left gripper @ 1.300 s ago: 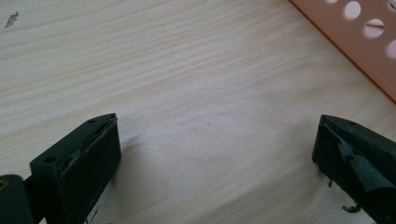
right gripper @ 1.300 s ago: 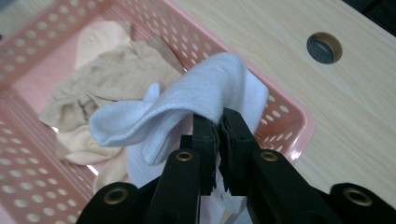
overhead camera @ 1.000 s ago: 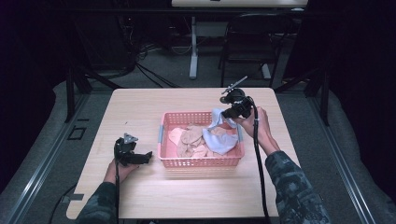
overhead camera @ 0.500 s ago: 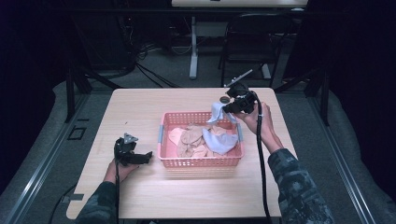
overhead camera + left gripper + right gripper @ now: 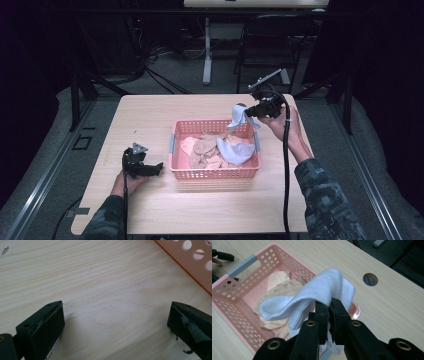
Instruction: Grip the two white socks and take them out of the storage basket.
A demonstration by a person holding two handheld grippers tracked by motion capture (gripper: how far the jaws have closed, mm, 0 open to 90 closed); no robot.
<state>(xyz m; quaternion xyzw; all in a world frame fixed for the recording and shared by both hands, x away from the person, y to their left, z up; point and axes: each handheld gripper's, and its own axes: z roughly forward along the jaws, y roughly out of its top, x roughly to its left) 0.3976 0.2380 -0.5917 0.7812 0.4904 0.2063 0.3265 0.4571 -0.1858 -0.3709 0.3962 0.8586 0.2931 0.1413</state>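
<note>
- The right gripper [image 5: 252, 111] has climbed since a second ago, up and away from the basket's far right corner in the high view, and the pale blue sock [image 5: 238, 118] has come up with it, now hanging clear above the rim.
- The counter [image 5: 150, 120] takes up the middle of the high view, its light wood bare apart from the basket and the two hands.
- The pink basket [image 5: 215, 174] sits centre frame, and a loose heap of beige socks [image 5: 205, 150] and another pale blue piece [image 5: 237, 150] lie inside it; it looks like a sorting job, one sock out at a time.
- In the right gripper view the pale blue sock [image 5: 322, 295] drapes over the tips like a saddle, nipped at a fold, which I'd judge is why both ends droop down either side.
- The right gripper's fingers [image 5: 322, 312] are clamped tight on that fold, all but touching each other through the cloth.
- The left gripper [image 5: 155, 168] lies low on the counter at lower left, just beside the basket, likely parked until needed.
- Its fingers [image 5: 47, 320] stand wide apart, holding nothing, bare wood between them.
</note>
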